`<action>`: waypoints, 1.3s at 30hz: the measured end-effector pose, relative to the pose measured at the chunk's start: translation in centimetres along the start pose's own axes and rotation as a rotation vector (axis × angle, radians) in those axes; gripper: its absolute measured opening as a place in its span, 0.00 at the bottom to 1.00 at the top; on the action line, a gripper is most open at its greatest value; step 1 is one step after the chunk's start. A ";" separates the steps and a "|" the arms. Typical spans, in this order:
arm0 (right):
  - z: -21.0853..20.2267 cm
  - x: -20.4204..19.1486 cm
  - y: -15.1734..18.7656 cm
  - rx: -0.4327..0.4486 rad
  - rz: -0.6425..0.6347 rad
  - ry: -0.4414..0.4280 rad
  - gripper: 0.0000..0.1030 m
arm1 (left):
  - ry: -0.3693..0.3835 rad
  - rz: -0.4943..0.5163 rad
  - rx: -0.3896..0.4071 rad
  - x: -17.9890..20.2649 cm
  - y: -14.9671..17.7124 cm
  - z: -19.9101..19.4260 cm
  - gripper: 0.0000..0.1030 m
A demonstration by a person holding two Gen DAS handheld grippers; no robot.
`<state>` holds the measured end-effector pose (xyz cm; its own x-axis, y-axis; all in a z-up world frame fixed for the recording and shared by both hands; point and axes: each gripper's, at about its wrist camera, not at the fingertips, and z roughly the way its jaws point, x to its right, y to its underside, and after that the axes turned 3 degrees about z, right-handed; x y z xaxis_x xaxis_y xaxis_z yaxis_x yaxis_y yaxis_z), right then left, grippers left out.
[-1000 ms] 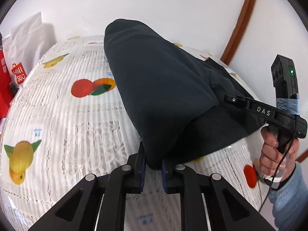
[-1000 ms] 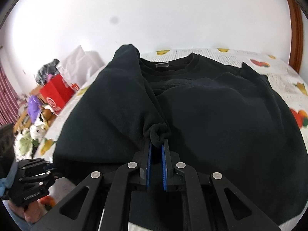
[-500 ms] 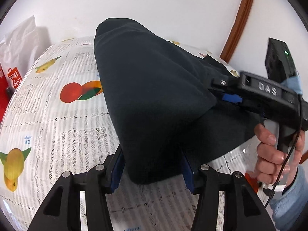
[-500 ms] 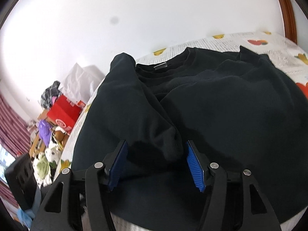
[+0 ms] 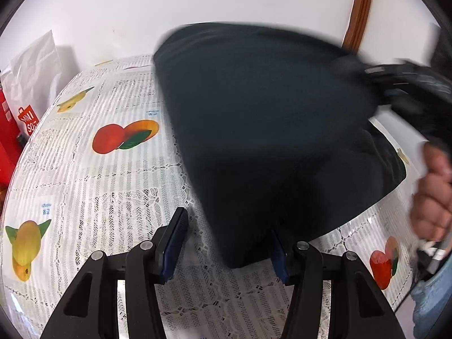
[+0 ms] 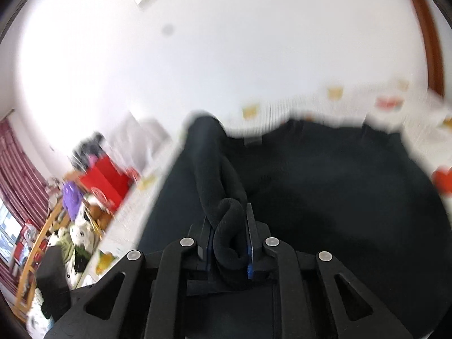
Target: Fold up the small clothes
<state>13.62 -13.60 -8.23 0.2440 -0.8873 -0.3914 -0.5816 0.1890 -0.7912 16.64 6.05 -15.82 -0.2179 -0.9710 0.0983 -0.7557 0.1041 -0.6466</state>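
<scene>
Nearest the left wrist camera, the left gripper (image 5: 227, 241) stands with its blue-padded jaws apart; they have just been opening. The lower corner of the black long-sleeved sweatshirt (image 5: 268, 130) hangs down between them, close to the right pad and clear of the left one, so nothing is clamped there.

In the right wrist view, the right gripper (image 6: 228, 236) has just been closing, and its pads now squeeze a bunched roll of the sweatshirt's cuff or sleeve end (image 6: 226, 226).

The garment lies on a table covered by a white lace-patterned plastic tablecloth printed with fruit (image 5: 93, 186). Its body spreads flat and wide in the right wrist view, neckline and label at the far side toward the wall, hem toward the camera. One sleeve runs lengthwise from the far left shoulder down to the clamped end. From the left wrist, a raised fold of it slopes up to the right, where the blurred right hand (image 5: 432, 195) shows at the frame edge.

Beyond the table's left edge stand a red box (image 6: 106, 180) and a white paper shopping bag (image 5: 32, 76); what they hold cannot be seen. Farther off are a cluttered shelf, red-striped curtains (image 6: 19, 169), a plain white wall (image 5: 197, 2) and a brown wooden door frame (image 5: 360, 8).
</scene>
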 end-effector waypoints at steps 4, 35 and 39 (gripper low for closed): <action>-7.4 1.9 1.6 0.209 0.003 0.029 0.15 | 0.009 0.005 0.000 0.2 -0.1 0.1 0.54; -6.5 8.1 -1.7 0.080 0.002 0.169 0.08 | -0.038 0.090 -0.028 6.1 -2.2 2.3 0.72; -5.6 12.4 -0.7 -0.035 0.072 0.238 0.09 | -0.038 0.091 -0.027 6.1 -2.2 2.1 0.72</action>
<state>12.75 -27.13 -9.88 0.0132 -0.9469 -0.3212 -0.6184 0.2447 -0.7468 18.30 -0.55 -15.38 -0.2633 -0.9647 0.0106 -0.7504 0.1979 -0.6306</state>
